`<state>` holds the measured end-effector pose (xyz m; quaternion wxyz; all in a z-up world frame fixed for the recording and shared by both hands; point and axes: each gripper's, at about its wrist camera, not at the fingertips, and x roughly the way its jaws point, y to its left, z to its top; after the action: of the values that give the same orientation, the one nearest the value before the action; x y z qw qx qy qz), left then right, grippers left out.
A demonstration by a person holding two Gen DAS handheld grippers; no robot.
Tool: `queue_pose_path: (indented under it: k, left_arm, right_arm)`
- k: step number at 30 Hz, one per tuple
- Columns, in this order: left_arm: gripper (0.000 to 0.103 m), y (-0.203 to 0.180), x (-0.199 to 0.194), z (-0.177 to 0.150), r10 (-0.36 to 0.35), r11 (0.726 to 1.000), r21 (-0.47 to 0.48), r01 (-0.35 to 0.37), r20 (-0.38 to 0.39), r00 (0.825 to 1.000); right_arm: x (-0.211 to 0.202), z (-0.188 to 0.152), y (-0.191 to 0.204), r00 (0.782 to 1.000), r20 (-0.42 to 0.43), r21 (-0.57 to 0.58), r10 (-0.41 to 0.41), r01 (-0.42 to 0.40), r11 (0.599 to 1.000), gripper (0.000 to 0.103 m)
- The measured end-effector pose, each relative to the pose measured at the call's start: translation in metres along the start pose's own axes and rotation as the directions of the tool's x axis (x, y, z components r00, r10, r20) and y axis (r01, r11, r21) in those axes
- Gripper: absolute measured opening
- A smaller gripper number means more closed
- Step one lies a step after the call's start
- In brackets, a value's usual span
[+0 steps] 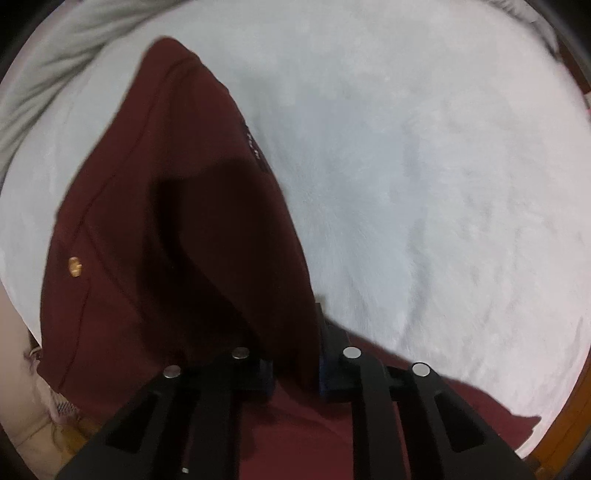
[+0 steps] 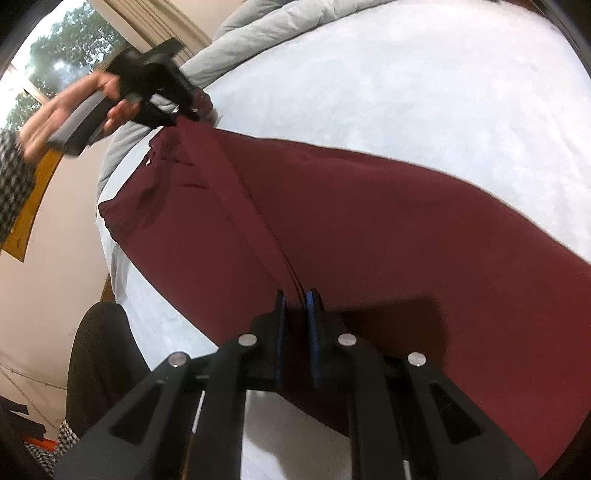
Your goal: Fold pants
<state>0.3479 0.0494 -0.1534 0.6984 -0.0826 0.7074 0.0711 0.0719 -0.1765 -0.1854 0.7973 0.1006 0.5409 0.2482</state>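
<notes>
Maroon pants (image 2: 332, 221) lie stretched across a white bedsheet (image 2: 424, 92). My right gripper (image 2: 295, 306) is shut on a fold of the pants along the seam, near the leg part. My left gripper (image 1: 295, 354) is shut on the pants (image 1: 166, 221) and lifts a peak of cloth off the bed; a brass button (image 1: 75, 266) shows on the waist part. In the right wrist view the left gripper (image 2: 184, 114) pinches the far waist end, held by a hand (image 2: 74, 107).
A grey duvet (image 2: 258, 33) is bunched at the far edge of the bed. A wooden bed frame (image 1: 565, 417) runs along the right. A window (image 2: 55, 55) and curtain stand at the far left. The person's dark-clad leg (image 2: 99, 362) is beside the bed.
</notes>
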Motion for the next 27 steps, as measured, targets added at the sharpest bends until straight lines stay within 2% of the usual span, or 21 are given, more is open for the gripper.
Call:
queue_pose_path:
  k: [4, 5, 7, 9, 11, 14, 16, 17, 21, 23, 27]
  left_arm:
    - [0.015, 0.009, -0.036, -0.041, -0.056, 0.998, 0.027, 0.052, 0.165, 0.985]
    - [0.015, 0.013, -0.048, -0.058, -0.078, 0.997, 0.035, 0.072, 0.221, 0.972]
    - [0.015, 0.021, -0.060, -0.083, -0.109, 0.994, 0.041, 0.102, 0.280, 0.954]
    - [0.015, 0.029, -0.071, -0.112, -0.137, 0.991, 0.044, 0.129, 0.348, 0.927]
    - [0.015, 0.037, -0.074, -0.140, -0.163, 0.986, 0.041, 0.160, 0.395, 0.904]
    - [0.015, 0.060, -0.071, -0.176, -0.197, 0.977, 0.014, 0.212, 0.435, 0.879]
    - [0.015, 0.091, -0.060, -0.173, -0.214, 0.970, -0.004, 0.243, 0.456, 0.864]
    - [0.015, 0.113, -0.048, -0.189, -0.223, 0.966, -0.009, 0.257, 0.466, 0.856]
    - [0.015, 0.133, -0.031, -0.207, -0.248, 0.946, -0.057, 0.320, 0.510, 0.824]
    - [0.017, 0.144, -0.022, -0.203, -0.255, 0.935, -0.084, 0.343, 0.511, 0.821]
    - [0.020, 0.156, 0.017, -0.188, -0.261, 0.908, -0.186, 0.375, 0.448, 0.855]
  right_arm:
    - [-0.014, 0.002, 0.000, 1.000, 0.030, -0.001, -0.010, 0.010, 1.000, 0.011]
    - [-0.017, 0.002, -0.001, 0.999, 0.034, 0.000, -0.012, 0.012, 1.000, 0.010]
    - [-0.022, 0.002, -0.001, 0.999, 0.044, 0.003, -0.019, 0.019, 1.000, 0.010]
    - [-0.027, 0.001, -0.002, 0.998, 0.049, 0.006, -0.024, 0.024, 1.000, 0.010]
    - [-0.030, -0.001, -0.002, 0.998, 0.048, 0.006, -0.029, 0.029, 1.000, 0.010]
    - [-0.036, -0.005, 0.004, 0.998, 0.046, -0.006, -0.041, 0.042, 0.999, 0.010]
    - [-0.037, -0.008, 0.009, 0.998, 0.043, -0.015, -0.051, 0.052, 0.999, 0.010]
    - [-0.037, -0.011, 0.011, 0.997, 0.038, -0.021, -0.060, 0.060, 0.998, 0.010]
    - [-0.034, -0.018, 0.015, 0.997, 0.018, -0.028, -0.079, 0.079, 0.996, 0.010]
    - [-0.029, -0.020, 0.012, 0.997, 0.000, -0.019, -0.081, 0.081, 0.997, 0.010]
    - [-0.016, -0.022, 0.011, 0.996, -0.044, -0.008, -0.077, 0.077, 0.997, 0.013]
